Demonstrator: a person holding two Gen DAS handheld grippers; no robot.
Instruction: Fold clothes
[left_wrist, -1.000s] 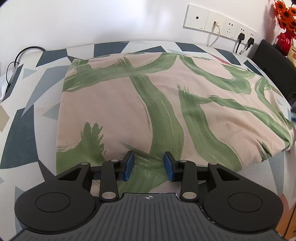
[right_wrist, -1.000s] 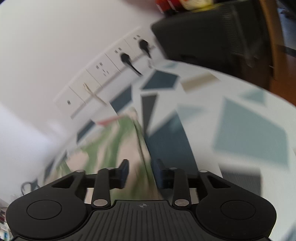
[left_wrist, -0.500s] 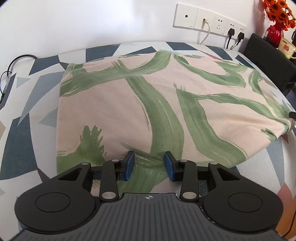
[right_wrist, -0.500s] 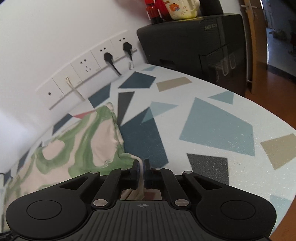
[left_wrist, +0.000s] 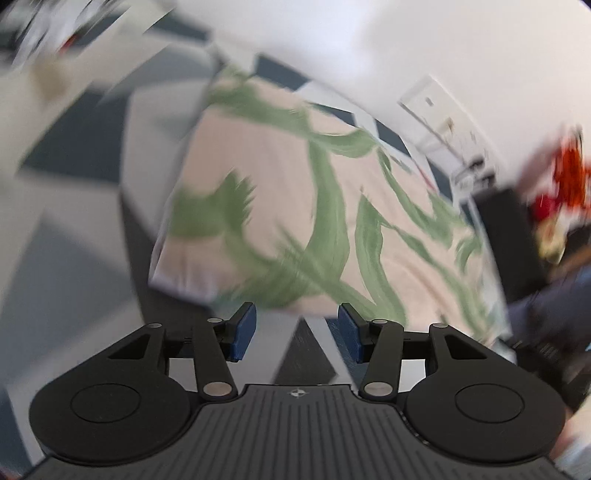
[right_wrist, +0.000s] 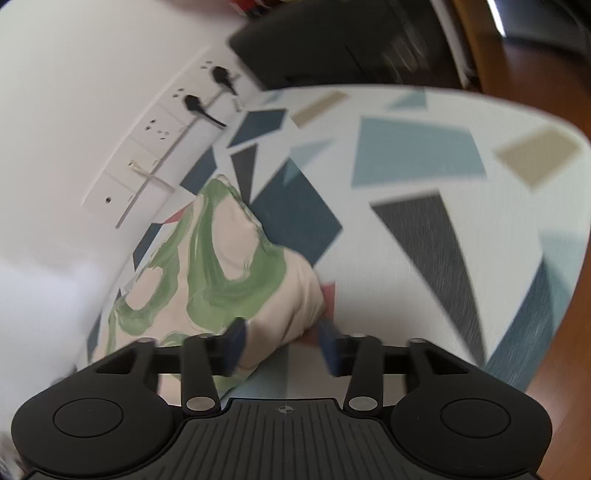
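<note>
A folded beige cloth with green brush-stroke pattern (left_wrist: 295, 206) lies on the patterned table (left_wrist: 74, 258). The left wrist view is blurred. My left gripper (left_wrist: 295, 334) is open and empty, just short of the cloth's near edge. In the right wrist view the cloth's corner (right_wrist: 229, 273) bulges up on the table. My right gripper (right_wrist: 282, 345) is open, with the corner of the cloth between its jaws but not pinched.
Wall sockets with black plugs (right_wrist: 207, 107) line the white wall behind the table. A black cabinet (right_wrist: 351, 40) stands past the table's far end, with red flowers (left_wrist: 569, 173) on it. The table's rounded edge (right_wrist: 576, 229) drops to a wooden floor on the right.
My right gripper was shut on the cloth's corner half a second ago and has opened. My left gripper has swung back and left, off the cloth's near edge; both views blur with motion.
</note>
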